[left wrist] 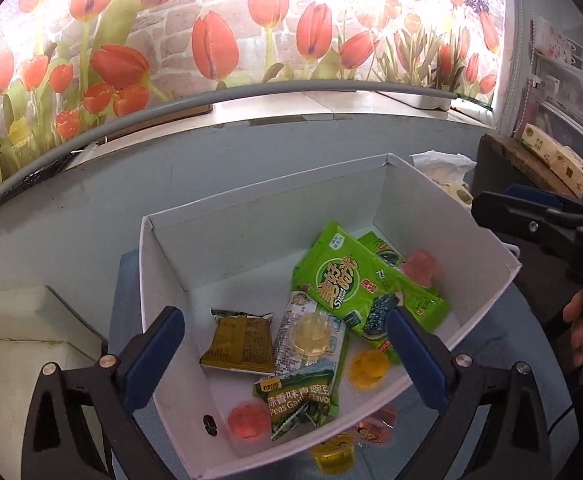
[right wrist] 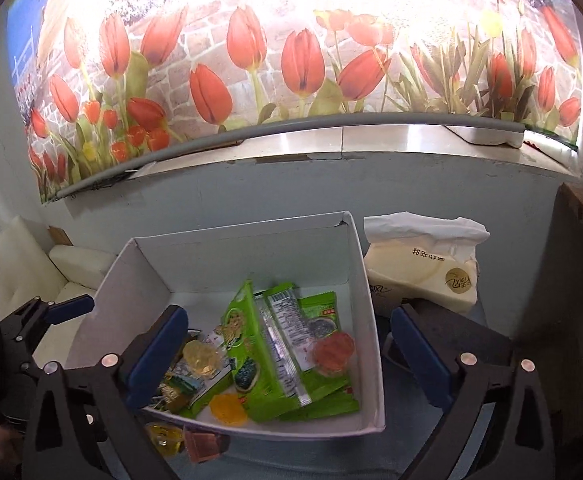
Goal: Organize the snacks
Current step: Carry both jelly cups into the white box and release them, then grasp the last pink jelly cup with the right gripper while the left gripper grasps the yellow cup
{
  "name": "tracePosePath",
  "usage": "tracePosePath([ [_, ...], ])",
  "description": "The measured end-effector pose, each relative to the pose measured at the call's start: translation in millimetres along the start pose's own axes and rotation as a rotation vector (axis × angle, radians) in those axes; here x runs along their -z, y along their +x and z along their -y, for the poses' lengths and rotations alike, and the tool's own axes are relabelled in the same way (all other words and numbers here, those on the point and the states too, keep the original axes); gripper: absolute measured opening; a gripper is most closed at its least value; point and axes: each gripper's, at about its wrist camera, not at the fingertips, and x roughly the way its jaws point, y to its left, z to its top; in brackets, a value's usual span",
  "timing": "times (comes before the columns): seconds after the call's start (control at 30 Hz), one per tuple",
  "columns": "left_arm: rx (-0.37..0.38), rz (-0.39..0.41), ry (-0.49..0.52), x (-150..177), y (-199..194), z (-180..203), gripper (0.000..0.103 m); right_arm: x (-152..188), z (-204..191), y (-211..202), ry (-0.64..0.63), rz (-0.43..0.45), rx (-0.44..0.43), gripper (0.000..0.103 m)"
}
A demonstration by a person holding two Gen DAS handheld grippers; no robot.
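1. White box (left wrist: 163,264) is sitting on the blue surface (left wrist: 531,320), holding most of the snacks.
2. Pea packet (left wrist: 295,404) is reading "Peas Garlic Flavor" with Chinese characters above; it is lying by the box's near wall.
3. Large green bag (left wrist: 343,280) is showing big Chinese lettering in a round logo, leaning toward the box's far right corner.
4. Olive wafer pack (left wrist: 239,344) is showing small print too blurred to read.
5. Jelly cups are lying in the box: red cup (left wrist: 247,420) in the near left corner, orange cup (left wrist: 369,366) by the near wall, clear cup (left wrist: 311,334) on a wrapper, pink cup (left wrist: 421,266) at the right wall.
6. Yellow cup (left wrist: 331,456) and an orange-red snack (left wrist: 375,426) are sitting outside the box, touching its near wall.
7. Tissue pack (right wrist: 423,276) is standing just beside the box's right wall, with Chinese print and a gold seal.
8. Left gripper (left wrist: 287,352) is hanging over the box, jaws spread wide, gripping nothing.
9. Right gripper (right wrist: 287,352) is straddling the box's right wall, jaws spread wide, gripping nothing.
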Motion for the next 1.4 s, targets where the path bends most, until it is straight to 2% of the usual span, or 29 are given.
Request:
tracePosePath([
  [0.23,0.027,0.040,-0.004,20,-36,10,0.103,33,-15,-38,-0.039,0.039,-0.044,0.103],
  [0.4,0.052,0.067,-0.038,50,-66,11,0.103,80,-24,-69,-0.038,0.059,-0.085,0.103],
  [0.47,0.060,0.073,-0.059,67,-77,10,0.103,99,-27,-70,-0.034,0.019,-0.081,0.103],
  [0.6,0.068,0.070,-0.071,99,-92,12,0.103,131,-38,-58,-0.076,-0.025,-0.005,0.103],
  [0.7,0.075,0.070,-0.086,123,-103,13,0.103,146,-43,-43,-0.064,-0.058,-0.011,0.103],
  [0.87,0.091,0.052,-0.132,153,-112,9,0.103,149,-52,-9,-0.030,-0.102,-0.085,0.103],
  [1.07,0.084,0.025,-0.165,174,-114,-2,0.103,141,-50,31,0.009,-0.120,-0.097,0.102],
  [1.13,0.069,0.022,-0.173,178,-114,-7,0.103,140,-47,42,0.015,-0.145,-0.091,0.089],
  [1.2,0.064,0.011,-0.181,181,-112,-12,0.103,139,-45,51,0.017,-0.167,-0.096,0.082],
  [1.33,0.060,-0.003,-0.200,187,-109,-19,0.103,138,-46,59,0.015,-0.172,-0.114,0.082],
  [1.37,0.060,-0.004,-0.202,188,-108,-20,0.103,139,-49,60,0.009,-0.175,-0.116,0.080],
  [1.4,0.059,-0.006,-0.205,189,-107,-20,0.103,139,-50,62,-0.001,-0.179,-0.122,0.074],
])
